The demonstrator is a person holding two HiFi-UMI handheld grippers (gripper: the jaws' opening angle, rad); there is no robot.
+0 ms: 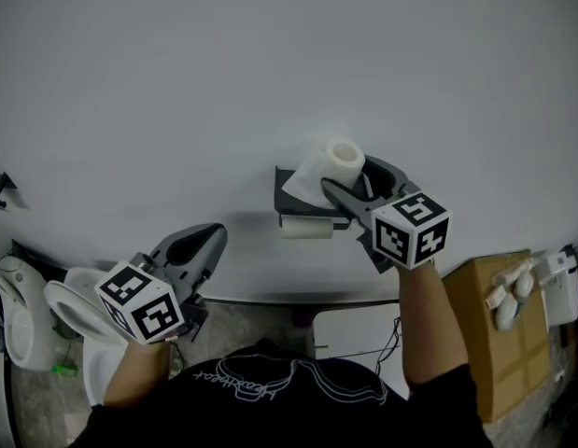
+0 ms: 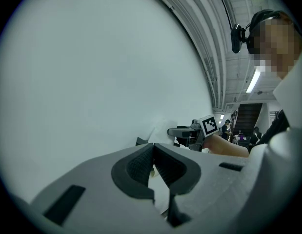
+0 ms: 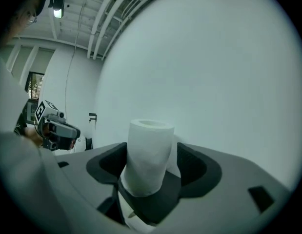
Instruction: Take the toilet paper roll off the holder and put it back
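Atop the dark grey wall-mounted holder (image 1: pixel 293 197), the white toilet paper roll (image 1: pixel 342 161) stands upright with its hollow end upward, clamped in the right gripper (image 3: pixel 151 149). The left gripper (image 2: pixel 151 147) has its jaws together.

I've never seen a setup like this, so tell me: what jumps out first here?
A white toilet paper roll stands upright, clamped between the right gripper's jaws, by the dark holder on the pale wall. Lower left, the left gripper hangs with jaws together, empty, near a toilet.

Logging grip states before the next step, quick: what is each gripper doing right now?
Left gripper: closed, empty.
Right gripper: closed on the toilet paper roll.
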